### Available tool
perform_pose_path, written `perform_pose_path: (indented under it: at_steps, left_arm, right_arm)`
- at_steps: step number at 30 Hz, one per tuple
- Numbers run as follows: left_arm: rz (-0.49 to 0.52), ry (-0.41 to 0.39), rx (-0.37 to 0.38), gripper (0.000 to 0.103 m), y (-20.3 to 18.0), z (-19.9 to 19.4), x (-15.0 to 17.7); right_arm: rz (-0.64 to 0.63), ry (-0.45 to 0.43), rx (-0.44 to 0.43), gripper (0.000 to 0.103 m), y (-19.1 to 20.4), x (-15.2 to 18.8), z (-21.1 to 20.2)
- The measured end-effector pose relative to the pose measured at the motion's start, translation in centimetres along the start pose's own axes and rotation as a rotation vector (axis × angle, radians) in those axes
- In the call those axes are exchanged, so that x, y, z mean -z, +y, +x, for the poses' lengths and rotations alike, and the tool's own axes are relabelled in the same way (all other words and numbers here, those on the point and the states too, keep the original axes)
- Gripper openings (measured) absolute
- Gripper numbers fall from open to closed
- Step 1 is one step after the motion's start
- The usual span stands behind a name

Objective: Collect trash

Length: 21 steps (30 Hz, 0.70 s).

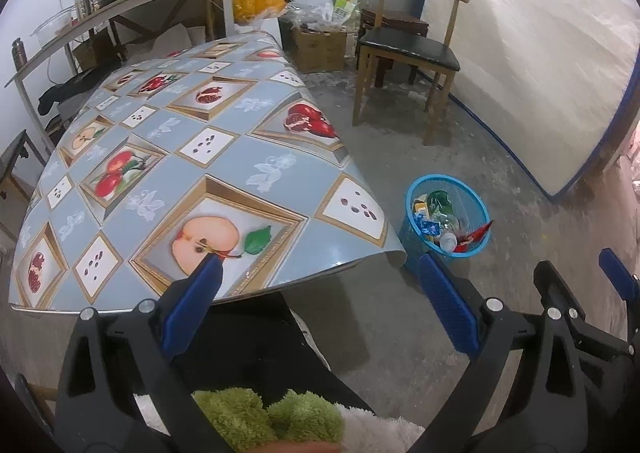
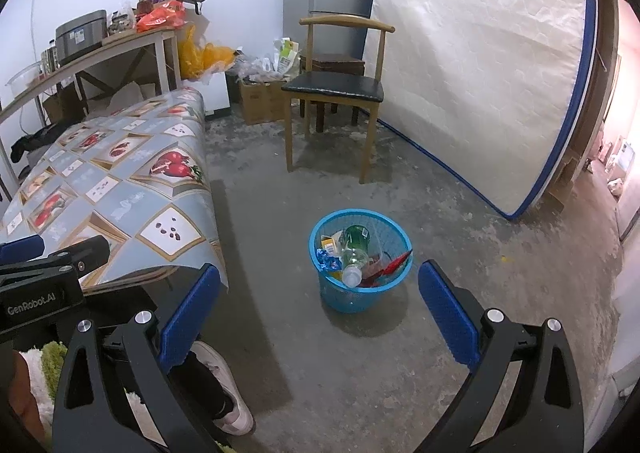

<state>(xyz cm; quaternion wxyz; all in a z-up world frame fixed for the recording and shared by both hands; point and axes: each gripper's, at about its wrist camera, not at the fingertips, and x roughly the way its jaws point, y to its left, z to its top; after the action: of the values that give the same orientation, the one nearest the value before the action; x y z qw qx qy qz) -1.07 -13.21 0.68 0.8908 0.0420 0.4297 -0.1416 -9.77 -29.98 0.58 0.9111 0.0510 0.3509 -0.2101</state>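
A blue mesh trash basket [image 2: 352, 299] stands on the concrete floor beside the table's corner; in the left wrist view the basket [image 1: 416, 241] sits right of the tablecloth edge. Inside lie a clear plastic bottle [image 2: 354, 257], a green bottle [image 2: 354, 237], a red wrapper [image 2: 398, 263] and blue foil wrappers [image 2: 326, 259]. My right gripper [image 2: 320, 285] hangs open above the floor just short of the basket, nothing between its blue pads. My left gripper [image 1: 318, 277] is open over the table's near corner, empty. The fruit-patterned tablecloth [image 1: 168, 157] shows no trash.
A wooden chair [image 2: 340, 93] with a black seat stands behind the basket. A mattress [image 2: 480, 73] leans on the right wall. Boxes and bags [image 2: 260, 93] crowd the far corner. A cluttered shelf [image 1: 120, 5] runs along the left wall. A person's shoe [image 2: 224, 385] rests on the floor.
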Motion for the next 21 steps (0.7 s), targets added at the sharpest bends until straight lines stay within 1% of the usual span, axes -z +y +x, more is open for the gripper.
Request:
perform_pose_path:
  at_steps: [8,21]
  left_arm:
    - [0.006,-0.001,0.0,0.094,-0.2,0.0,0.0]
    - [-0.04,-0.043,-0.053,0.094,1.3,-0.5,-0.7]
  right_arm:
    - [0.014,0.007,0.017,0.097,-0.4,0.1,0.1]
    - [0.036,0.002,0.034,0.097,-0.9,0.0,0.1]
